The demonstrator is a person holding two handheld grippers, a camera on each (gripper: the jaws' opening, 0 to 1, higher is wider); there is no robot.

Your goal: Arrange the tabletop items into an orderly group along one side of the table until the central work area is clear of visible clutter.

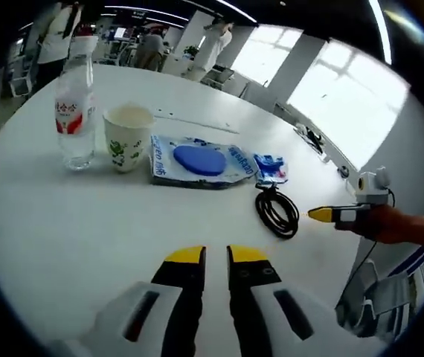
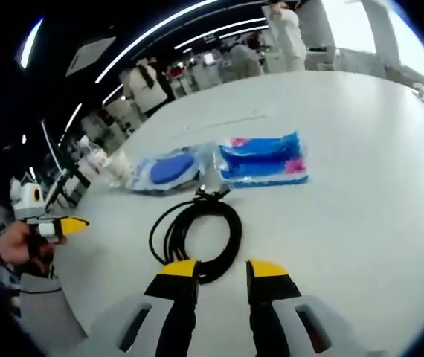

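On the round white table [image 1: 63, 238] a row runs left to right: a water bottle [image 1: 74, 111], a paper cup [image 1: 128, 137], a white-and-blue packet [image 1: 197, 160] and a small blue packet [image 1: 270, 167]. Beside them lies a coiled black cable [image 1: 277, 210]. My left gripper [image 1: 216, 256] hovers over bare table nearer than the row, jaws almost together, nothing between them. My right gripper [image 1: 320, 215] sits just right of the cable. In the right gripper view, my right gripper [image 2: 222, 269] is open just short of the cable [image 2: 197, 230]. The blue packet [image 2: 262, 158] and white-and-blue packet [image 2: 164, 169] lie beyond it, and the left gripper [image 2: 71, 223] is at the left.
People stand among other tables and chairs [image 1: 145, 48] beyond the far edge. Bright windows [image 1: 346, 97] line the right side. A dark cord [image 1: 312, 137] lies near the table's far right edge.
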